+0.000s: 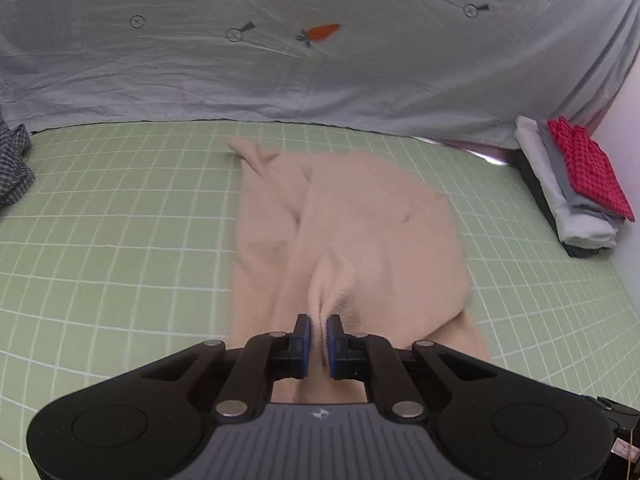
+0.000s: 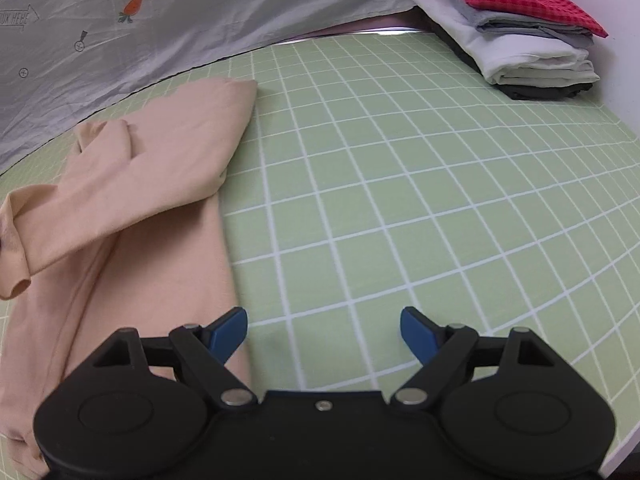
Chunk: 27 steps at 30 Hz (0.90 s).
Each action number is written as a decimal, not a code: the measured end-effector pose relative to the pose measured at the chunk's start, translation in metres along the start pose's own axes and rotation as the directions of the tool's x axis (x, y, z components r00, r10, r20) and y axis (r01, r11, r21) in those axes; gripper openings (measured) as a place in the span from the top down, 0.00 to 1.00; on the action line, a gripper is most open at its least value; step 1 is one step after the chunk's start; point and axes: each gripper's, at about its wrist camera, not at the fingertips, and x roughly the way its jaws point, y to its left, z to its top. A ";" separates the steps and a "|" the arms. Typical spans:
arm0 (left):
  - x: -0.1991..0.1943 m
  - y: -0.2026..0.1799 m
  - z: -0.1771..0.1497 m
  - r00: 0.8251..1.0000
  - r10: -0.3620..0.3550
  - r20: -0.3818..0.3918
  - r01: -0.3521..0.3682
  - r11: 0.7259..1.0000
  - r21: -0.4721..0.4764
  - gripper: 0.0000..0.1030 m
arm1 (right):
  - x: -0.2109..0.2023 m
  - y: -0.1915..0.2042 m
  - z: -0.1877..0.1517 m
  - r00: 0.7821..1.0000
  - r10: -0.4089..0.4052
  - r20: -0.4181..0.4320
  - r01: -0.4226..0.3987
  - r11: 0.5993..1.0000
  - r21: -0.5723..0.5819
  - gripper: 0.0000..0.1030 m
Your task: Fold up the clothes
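Note:
A beige long-sleeved garment (image 1: 360,220) lies on the green grid mat (image 1: 120,240), partly folded over itself. My left gripper (image 1: 318,330) is shut on a bunched fold of the beige garment and holds it lifted near me. In the right wrist view the same garment (image 2: 152,168) lies at the left, with a sleeve folded across it and its cuff at the far left. My right gripper (image 2: 323,330) is open and empty, low over the green mat (image 2: 400,200) just right of the garment's edge.
A stack of folded clothes (image 2: 512,28) topped by a red checked piece sits at the mat's far right corner; it also shows in the left wrist view (image 1: 572,184). A blue checked garment (image 1: 14,164) lies at the far left. A grey carrot-print sheet (image 1: 280,60) hangs behind the mat.

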 end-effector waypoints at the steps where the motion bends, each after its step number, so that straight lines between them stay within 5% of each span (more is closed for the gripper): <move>1: -0.002 0.017 0.006 1.000 0.010 0.011 -0.010 1.000 -0.017 0.91 | -0.001 0.010 -0.001 1.000 -0.001 0.002 0.001 1.000 -0.005 0.18; 10: -0.024 0.155 0.083 0.975 0.108 0.196 -0.082 0.987 -0.140 0.92 | -0.004 0.084 -0.011 0.995 -0.101 0.019 0.103 0.991 -0.090 0.18; 14: -0.007 0.203 0.095 0.967 0.208 0.150 -0.174 0.961 -0.214 0.91 | -0.006 0.097 -0.015 0.990 -0.142 0.019 0.144 0.984 -0.109 0.18; 18: 0.004 0.211 0.082 0.962 0.261 0.076 -0.239 0.946 -0.221 0.82 | -0.007 0.099 -0.019 0.984 -0.176 0.003 0.175 0.978 -0.110 0.18; 20: 0.002 0.203 0.069 0.972 0.229 0.053 -0.211 0.950 -0.230 0.57 | -0.008 0.097 -0.021 0.981 -0.193 0.004 0.193 0.975 -0.114 0.18; 23: -0.005 0.183 0.048 0.981 0.191 0.037 -0.176 0.954 -0.244 0.37 | -0.010 0.090 -0.022 0.979 -0.205 0.006 0.205 0.973 -0.107 0.18; 27: -0.014 0.147 0.022 0.989 0.151 0.003 -0.145 0.958 -0.249 0.32 | -0.013 0.080 -0.021 0.983 -0.181 0.015 0.182 0.978 -0.100 0.26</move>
